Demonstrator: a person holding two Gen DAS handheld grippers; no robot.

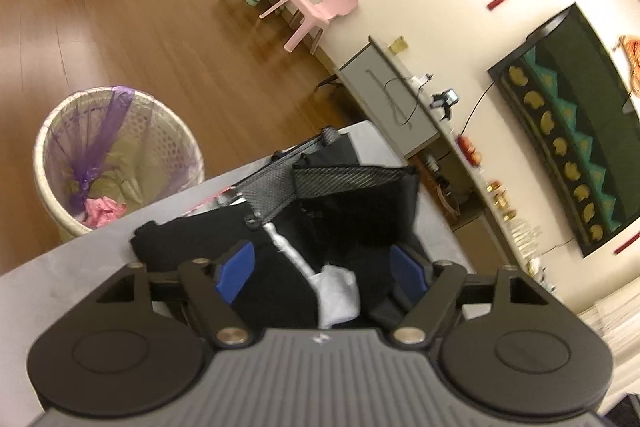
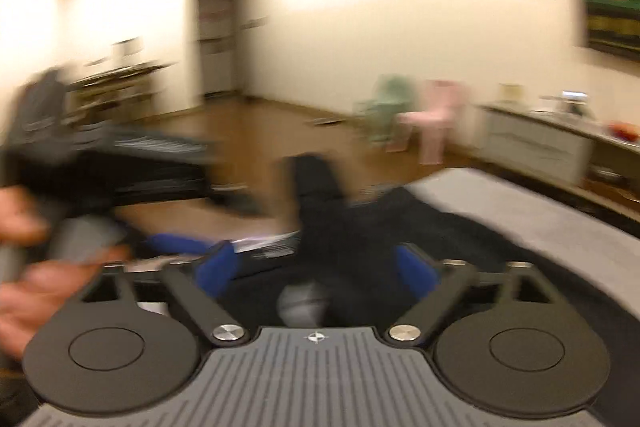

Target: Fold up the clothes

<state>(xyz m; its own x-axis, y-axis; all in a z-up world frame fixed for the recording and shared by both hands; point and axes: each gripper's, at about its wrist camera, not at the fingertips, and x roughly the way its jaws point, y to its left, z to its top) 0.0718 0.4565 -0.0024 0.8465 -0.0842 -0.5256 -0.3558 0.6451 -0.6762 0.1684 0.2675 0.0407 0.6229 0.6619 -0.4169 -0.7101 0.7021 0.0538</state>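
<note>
straddling the black garment [image 1: 320, 227], left hand-held gripper [image 1: 324, 271] has jaws apart, pads clear of cloth. right hand-held gripper [image 2: 316, 267] also spread wide, blurred, nothing pinched. garment lies bunched on grey desk [image 1: 72, 267]. wastebasket [image 1: 116, 155] beyond on floor.

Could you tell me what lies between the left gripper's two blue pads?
In the left wrist view, the black garment with its white inner lining lies between the open left gripper's pads; neither pad visibly presses it.
</note>
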